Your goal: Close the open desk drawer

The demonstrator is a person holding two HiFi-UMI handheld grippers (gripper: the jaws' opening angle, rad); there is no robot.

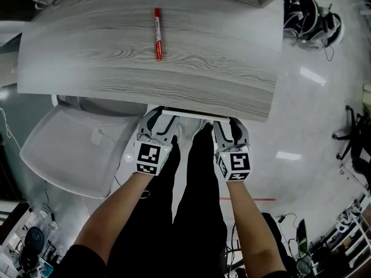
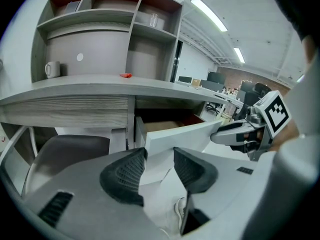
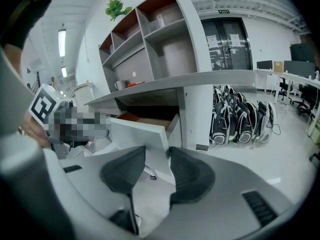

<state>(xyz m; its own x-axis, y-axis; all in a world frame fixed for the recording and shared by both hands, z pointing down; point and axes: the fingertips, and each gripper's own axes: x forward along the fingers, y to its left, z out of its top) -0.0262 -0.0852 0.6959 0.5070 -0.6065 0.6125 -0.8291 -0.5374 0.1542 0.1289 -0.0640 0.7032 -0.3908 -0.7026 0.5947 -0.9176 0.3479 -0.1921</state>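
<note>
Open-plan office, glossy pale floor (image 1: 307,126), grey wood-grain desk (image 1: 145,68) seen from above. The drawer (image 3: 135,131) is pulled out from under the desk's near edge, right of centre, showing a white front panel and a brownish interior. Left gripper (image 2: 159,159) is at the panel's left end, jaws released, with the panel's corner showing in the gap. Right gripper (image 3: 157,159) is at the right end, jaws likewise apart around the panel's edge. Contact between pads and panel cannot be told. A red marker (image 1: 157,33) lies on the desktop, well back from the drawer. A grey chair (image 1: 75,149) sits left of the drawer, partly under the desk. A shelf unit (image 2: 130,34) stands on the desk's far side, a white mug (image 2: 51,69) at its foot. Backpacks (image 3: 240,119) lie on the floor to the right.
</note>
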